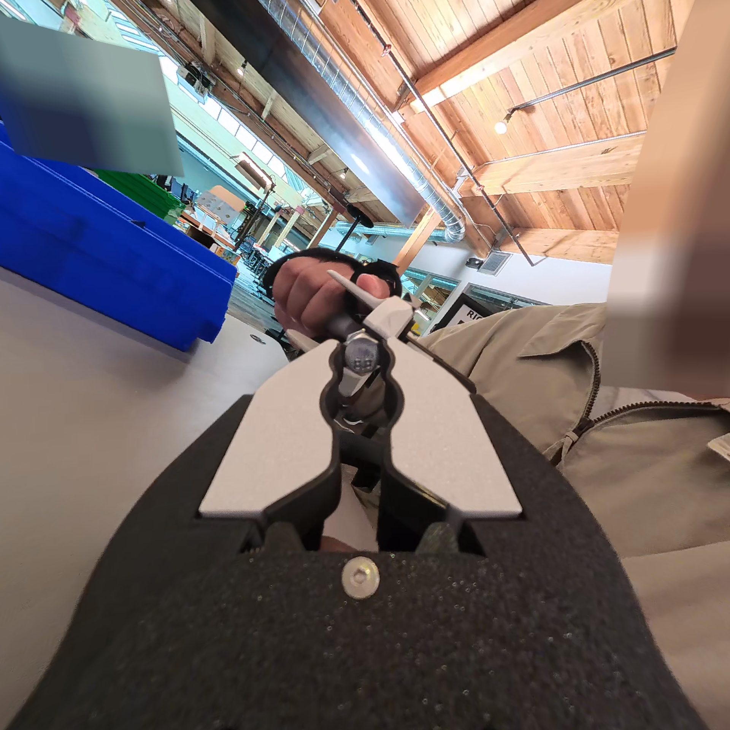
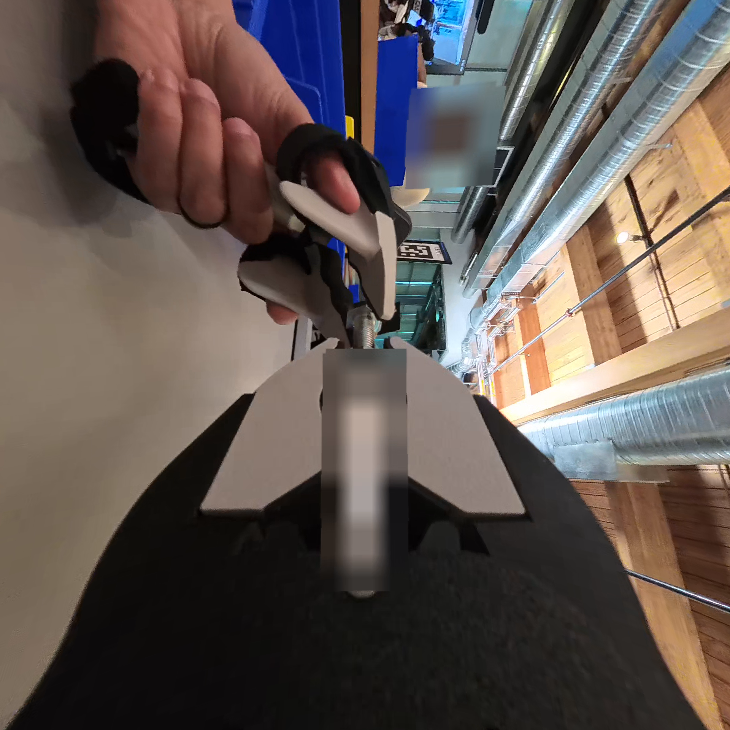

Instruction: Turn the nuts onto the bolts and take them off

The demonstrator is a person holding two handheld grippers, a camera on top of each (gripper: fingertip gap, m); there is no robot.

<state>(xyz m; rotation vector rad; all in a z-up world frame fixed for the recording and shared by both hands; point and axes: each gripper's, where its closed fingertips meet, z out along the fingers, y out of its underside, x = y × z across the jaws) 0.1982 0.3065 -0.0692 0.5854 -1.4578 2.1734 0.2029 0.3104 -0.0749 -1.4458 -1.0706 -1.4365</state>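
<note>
Steel is seen between the pale grey fingers of the left gripper [image 1: 361,361]: a hexagonal bolt [image 1: 360,357] head is clamped in the contoured recess near the fingertips, so this gripper is closed on the bolt. In the left wrist view the bolt head faces the camera, and the shank is directed away toward the right gripper [image 1: 357,322], which is seen farther off with its pale fingers brought to the bolt from the far side. That gripper is held by a hand [image 1: 312,294] with black straps around the fingers. A blue bin [image 1: 98,253] is set on the pale table [image 1: 98,414] to the left, with a green bin [image 1: 138,187] behind it, and a beige zipped jacket [image 1: 572,395] fills the right side. In the right wrist view the threaded shank of the bolt [image 2: 363,330] is seen just beyond the right gripper [image 2: 363,343] fingertips, but the gap between the fingers is covered by a mosaic patch, so it cannot be told whether this gripper is closed or on what. Beyond the shank, the left gripper [image 2: 355,316] is held by a strapped hand [image 2: 205,130]. No nut can be made out clearly in either view.
</note>
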